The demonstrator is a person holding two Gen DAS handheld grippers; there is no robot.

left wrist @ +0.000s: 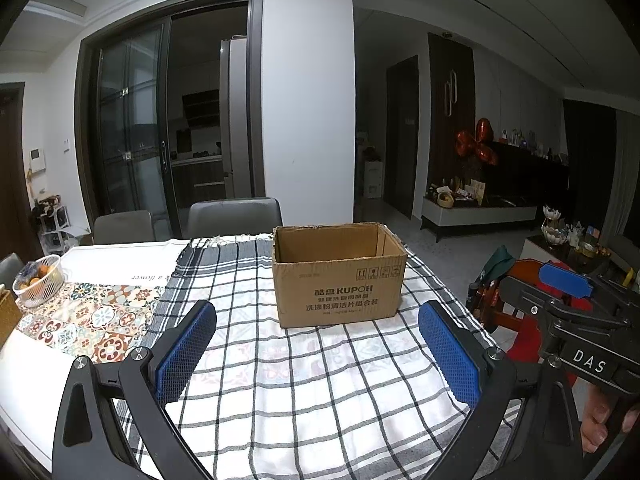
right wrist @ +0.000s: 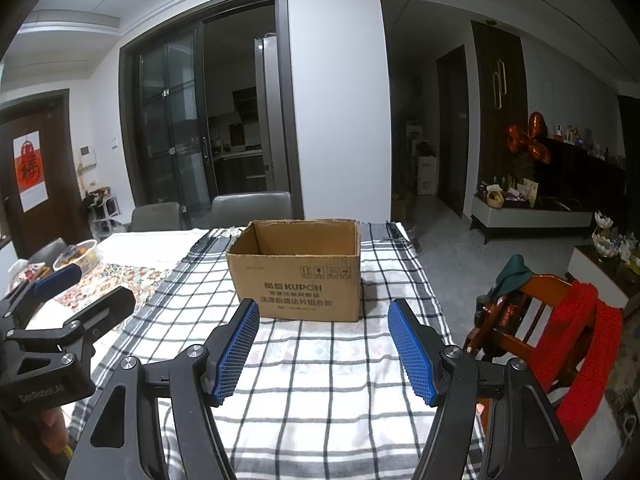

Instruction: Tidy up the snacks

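I am holding the left gripper [left wrist: 318, 354] and the right gripper [right wrist: 324, 350] with fingers spread wide, gripping nothing, over the checked cloth [left wrist: 320, 392]. Just beyond is standing an open brown cardboard box [right wrist: 296, 276] printed "KUPOH", apparently empty.

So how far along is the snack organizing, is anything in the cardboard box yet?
It looks barely started. The open brown cardboard box stands on the checked tablecloth, and the inside that shows holds nothing; its floor is hidden. Nothing is in hand: the left hand-held gripper and right hand-held gripper are both open, with nothing between the pads. No snacks are in view, so finding and packing them all remains.
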